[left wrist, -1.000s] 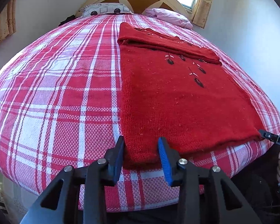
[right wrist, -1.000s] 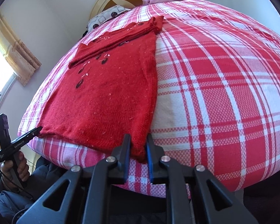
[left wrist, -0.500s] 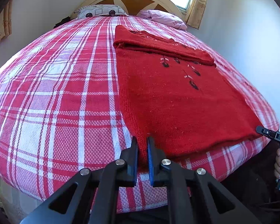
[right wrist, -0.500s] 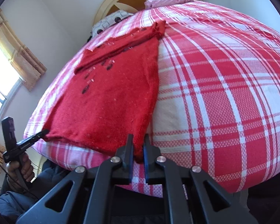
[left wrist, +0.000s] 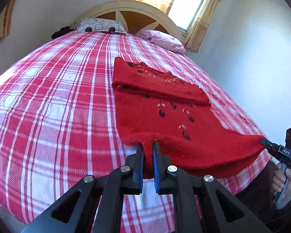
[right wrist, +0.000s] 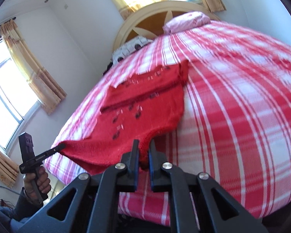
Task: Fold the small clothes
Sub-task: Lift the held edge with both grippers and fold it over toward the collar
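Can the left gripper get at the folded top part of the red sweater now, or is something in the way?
Probably not yet. The left gripper is shut on the red sweater at its bottom hem, as is the right gripper. Nothing lies between it and the folded top part, but its jaws are occupied.

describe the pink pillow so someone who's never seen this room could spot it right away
Start at the bed with the red plaid cover and follow it to the arched headboard. The pink pillow lies at that end, on the side nearest the window. Its neighbour, the white pillow, has dark printed shapes; the pink one is plain.
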